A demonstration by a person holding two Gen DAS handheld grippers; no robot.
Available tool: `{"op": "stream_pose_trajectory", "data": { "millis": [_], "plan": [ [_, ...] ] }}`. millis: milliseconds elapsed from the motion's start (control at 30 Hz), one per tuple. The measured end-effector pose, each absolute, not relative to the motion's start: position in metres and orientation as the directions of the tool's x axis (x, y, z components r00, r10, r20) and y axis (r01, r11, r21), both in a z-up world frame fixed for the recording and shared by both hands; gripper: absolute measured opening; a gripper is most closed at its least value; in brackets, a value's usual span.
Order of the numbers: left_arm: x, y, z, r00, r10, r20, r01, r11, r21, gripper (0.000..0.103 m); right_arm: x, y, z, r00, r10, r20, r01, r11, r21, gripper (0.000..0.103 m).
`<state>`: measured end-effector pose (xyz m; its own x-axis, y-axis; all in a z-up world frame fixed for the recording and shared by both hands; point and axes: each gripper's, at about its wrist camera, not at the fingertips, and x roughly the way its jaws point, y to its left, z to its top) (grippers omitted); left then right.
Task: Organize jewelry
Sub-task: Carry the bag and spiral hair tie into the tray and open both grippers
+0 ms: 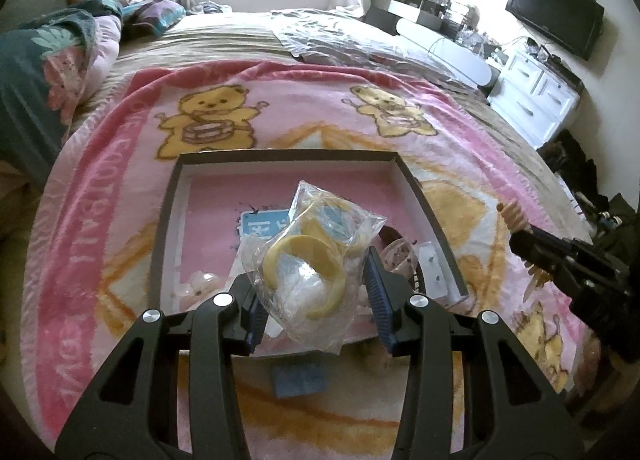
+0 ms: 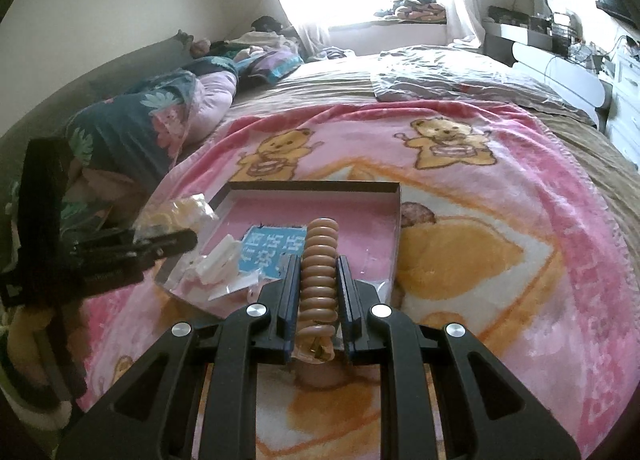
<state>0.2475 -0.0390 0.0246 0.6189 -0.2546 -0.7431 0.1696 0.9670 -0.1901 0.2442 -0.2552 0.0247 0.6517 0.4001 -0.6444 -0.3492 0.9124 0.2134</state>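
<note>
A clear plastic bag with yellow bangles hangs between the blue pads of my left gripper, which is shut on it above a shallow box with a pink floor. My right gripper is shut on a brown ribbed bracelet that sticks up past its fingertips, over the box's near right part. Each gripper shows in the other's view: the right gripper with the bracelet beside the box, the left gripper with the bag at the box's left corner.
The box lies on a pink bear-print blanket spread over a bed. Inside it are a blue card and several small clear packets. A folded quilt lies at the left. A white dresser stands at the right.
</note>
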Motion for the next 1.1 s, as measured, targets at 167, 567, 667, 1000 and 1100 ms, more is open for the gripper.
{"op": "stream_pose_trajectory", "data": {
  "millis": [167,567,667,1000,1100],
  "plan": [
    [0.257,-0.045,0.009,0.593,-0.25,-0.766,0.177,0.968,-0.179,0.035,0.263,-0.247,0.011,0.621,0.407,-0.67,-0.346,0.909,0.232,0.017],
    [0.27,-0.036,-0.018,0.547,-0.249,-0.799,0.161,0.968,-0.191,0.036,0.291,-0.219,-0.021,0.558,0.402,-0.726,-0.36,0.905,0.224,0.017],
    [0.27,-0.034,-0.021,0.543,-0.246,-0.803,0.161,0.969,-0.188,0.036,0.295,-0.216,-0.028,0.543,0.402,-0.737,-0.36,0.905,0.228,0.017],
    [0.263,-0.024,-0.018,0.555,-0.229,-0.8,0.151,0.973,-0.173,0.036,0.296,-0.205,-0.04,0.506,0.409,-0.759,-0.366,0.899,0.241,0.019],
    [0.259,-0.019,-0.015,0.56,-0.227,-0.797,0.143,0.974,-0.177,0.036,0.291,-0.207,-0.036,0.518,0.413,-0.749,-0.355,0.9,0.252,0.036]
  ]
}}
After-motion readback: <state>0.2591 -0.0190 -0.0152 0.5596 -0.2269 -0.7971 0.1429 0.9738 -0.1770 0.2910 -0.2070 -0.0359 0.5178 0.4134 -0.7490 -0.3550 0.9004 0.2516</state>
